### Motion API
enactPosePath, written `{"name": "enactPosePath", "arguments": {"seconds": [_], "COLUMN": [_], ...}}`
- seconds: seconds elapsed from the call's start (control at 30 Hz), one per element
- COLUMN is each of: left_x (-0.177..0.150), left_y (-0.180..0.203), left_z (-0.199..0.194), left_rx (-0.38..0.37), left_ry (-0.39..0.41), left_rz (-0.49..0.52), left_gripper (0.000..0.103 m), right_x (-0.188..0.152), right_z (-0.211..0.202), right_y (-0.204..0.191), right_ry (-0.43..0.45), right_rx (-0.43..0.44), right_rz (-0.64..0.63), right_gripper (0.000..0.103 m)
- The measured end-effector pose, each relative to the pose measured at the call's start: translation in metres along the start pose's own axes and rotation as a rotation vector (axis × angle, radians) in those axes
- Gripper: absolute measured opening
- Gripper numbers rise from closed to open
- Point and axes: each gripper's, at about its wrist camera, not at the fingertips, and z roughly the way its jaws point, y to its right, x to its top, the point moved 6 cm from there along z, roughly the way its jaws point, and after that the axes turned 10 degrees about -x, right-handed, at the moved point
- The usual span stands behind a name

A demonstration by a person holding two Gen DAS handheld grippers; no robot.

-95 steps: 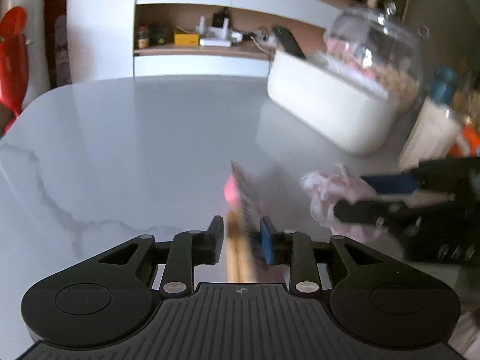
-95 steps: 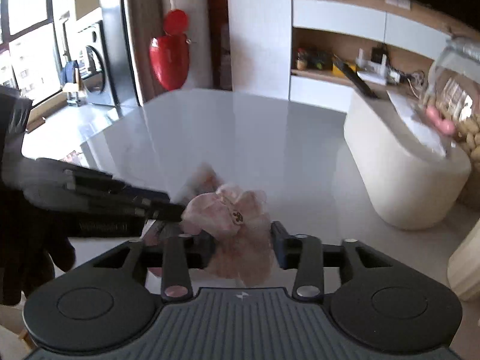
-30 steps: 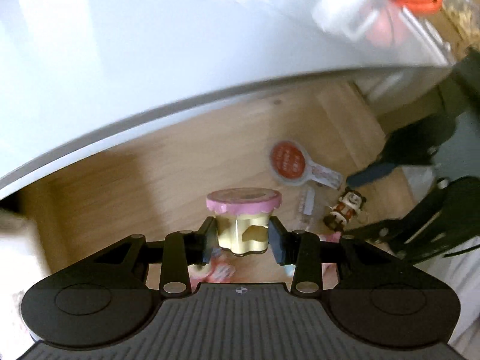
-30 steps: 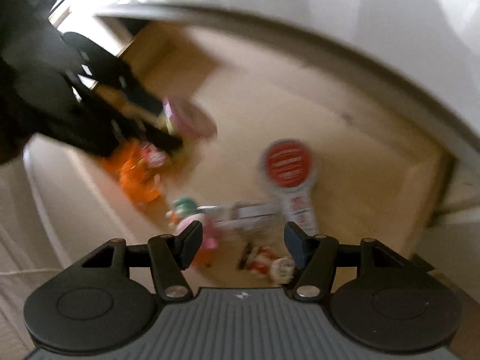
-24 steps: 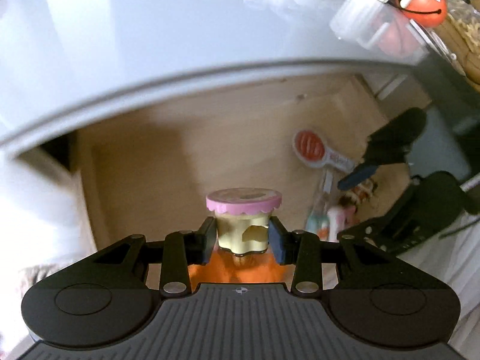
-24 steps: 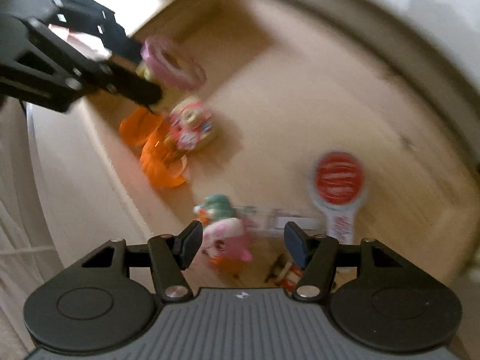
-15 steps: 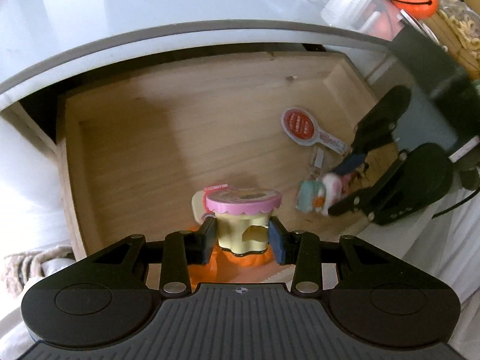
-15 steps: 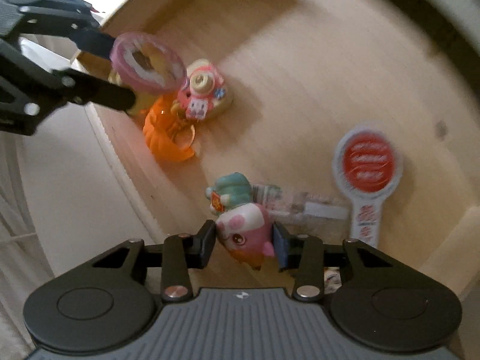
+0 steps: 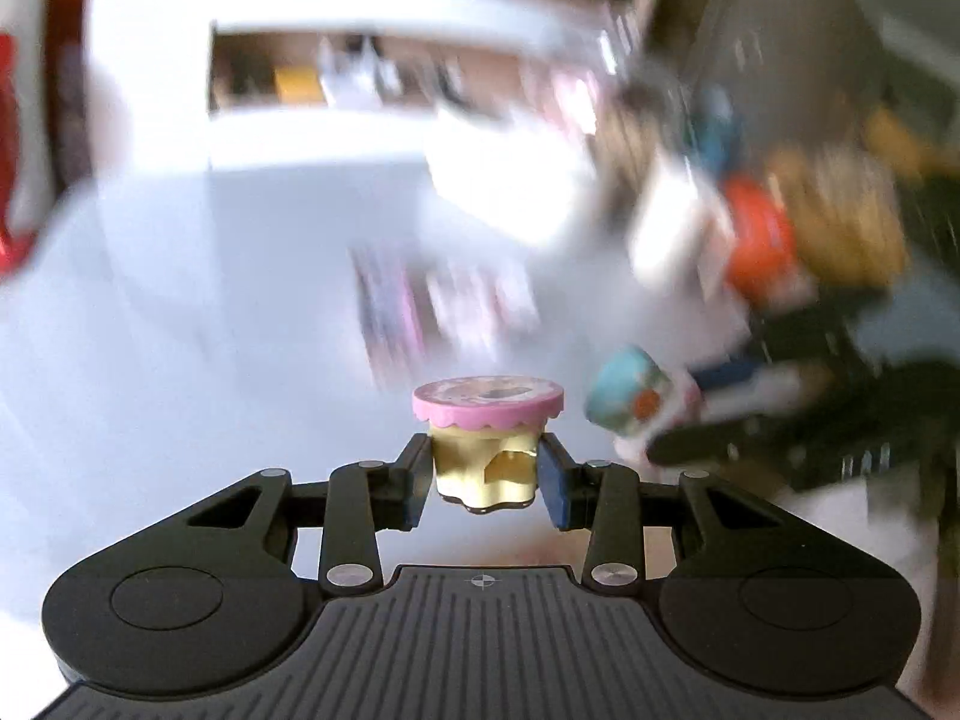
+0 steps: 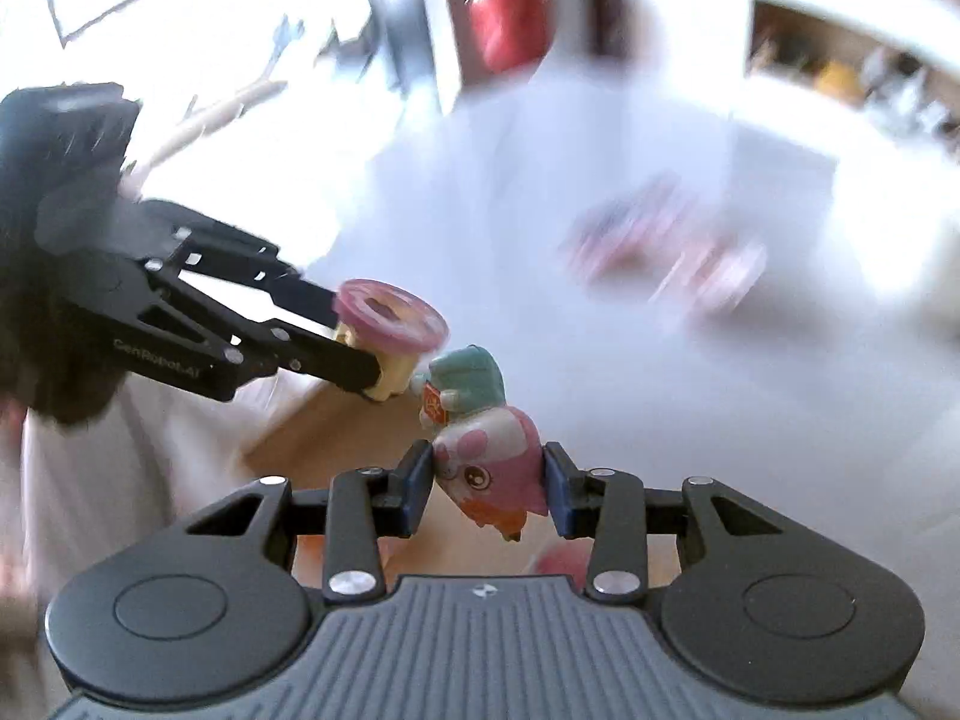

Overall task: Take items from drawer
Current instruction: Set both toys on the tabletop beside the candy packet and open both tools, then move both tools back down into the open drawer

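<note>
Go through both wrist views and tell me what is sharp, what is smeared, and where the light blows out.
Left wrist view: the left gripper and its pink-lidded toy are sharp; the table and shelves behind are motion-smeared. Right wrist view: the right gripper and the pink and teal figurine are crisp, the background streaks, and the upper left and right edges blow out to white.

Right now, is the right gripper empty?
No, the right gripper has its fingers shut on a pink and teal toy, whose teal end sticks out forward beyond them.
</note>
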Motion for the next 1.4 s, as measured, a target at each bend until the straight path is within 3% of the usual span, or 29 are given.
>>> {"name": "enactPosePath", "arguments": {"seconds": [0.07,0.17,0.33,0.43,0.5,0.77,1.03,1.27,1.4], "left_x": [0.029,0.046,0.027,0.017,0.014,0.011,0.006,-0.01,-0.038], "left_y": [-0.021,-0.062,-0.103,-0.107,-0.104,-0.103,-0.075,-0.036,-0.02], "left_z": [0.013,0.051,0.108,0.125,0.135,0.118,0.078,0.047,0.032], "left_rx": [0.02,0.114,0.212,0.251,0.268,0.288,0.279,0.19,0.107], "left_ry": [0.068,0.08,-0.001,-0.043,-0.057,-0.049,-0.05,-0.045,-0.073], "left_rz": [-0.032,-0.12,-0.172,-0.121,-0.105,-0.086,-0.066,-0.049,-0.052], "left_gripper": [0.042,0.042,0.042,0.042,0.042,0.041,0.041,0.041,0.04], "right_x": [0.027,0.056,0.064,0.054,0.049,0.041,0.033,-0.001,-0.035], "right_z": [-0.004,0.019,0.098,0.135,0.142,0.134,0.088,0.052,0.036], "right_y": [0.02,0.049,0.08,0.089,0.091,0.084,0.075,0.06,0.044], "right_ry": [0.084,0.126,0.042,-0.027,-0.038,-0.01,0.069,0.071,0.035], "right_rx": [-0.085,-0.145,-0.169,-0.181,-0.139,-0.165,-0.148,-0.099,-0.082], "right_rz": [0.049,0.141,0.266,0.32,0.348,0.315,0.279,0.261,0.216], "right_gripper": [0.039,0.039,0.039,0.039,0.037,0.044,0.049,0.052,0.06]}}
